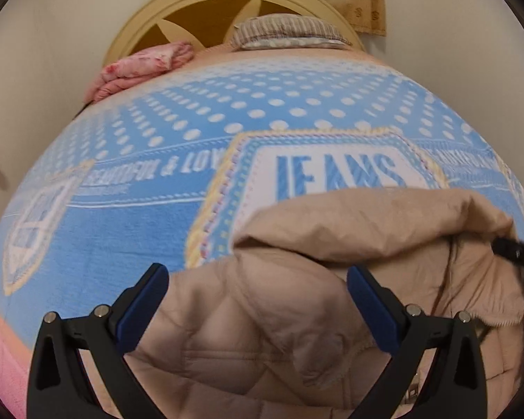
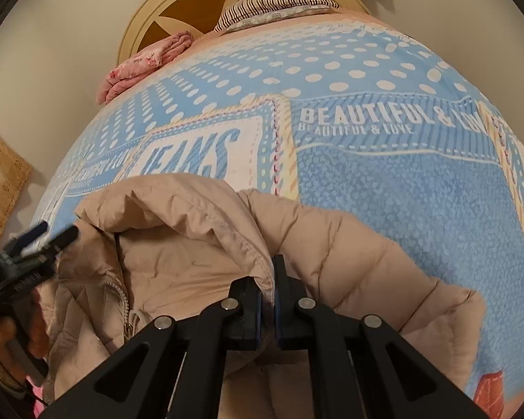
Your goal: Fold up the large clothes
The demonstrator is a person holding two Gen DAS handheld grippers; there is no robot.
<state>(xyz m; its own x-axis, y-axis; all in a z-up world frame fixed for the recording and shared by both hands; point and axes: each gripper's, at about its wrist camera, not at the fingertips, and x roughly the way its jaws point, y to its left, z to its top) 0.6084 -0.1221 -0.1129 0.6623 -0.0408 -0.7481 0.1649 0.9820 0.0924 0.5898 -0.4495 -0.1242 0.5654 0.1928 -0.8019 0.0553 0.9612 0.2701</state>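
Observation:
A beige quilted puffer jacket (image 1: pixel 332 279) lies on the blue blanket of a bed (image 1: pixel 122 237), its hood towards the headboard. My left gripper (image 1: pixel 258 279) is open, its blue-padded fingers spread over the jacket's left side, holding nothing. My right gripper (image 2: pixel 268 289) is shut on the jacket's hood edge (image 2: pixel 227 244). The jacket (image 2: pixel 349 262) fills the lower middle of the right wrist view, one sleeve stretching right. The left gripper (image 2: pixel 52 235) shows blurred at the left edge there. The right gripper's tip (image 1: pixel 513 249) shows at the right edge of the left wrist view.
The blue polka-dot "JEANS" blanket (image 2: pixel 401 192) covers the bed. A folded pink quilt (image 1: pixel 139 66) and a striped pillow (image 1: pixel 286 29) lie by the rounded cream headboard (image 1: pixel 192 10). White walls flank the bed. A curtain (image 2: pixel 3 174) hangs at the left.

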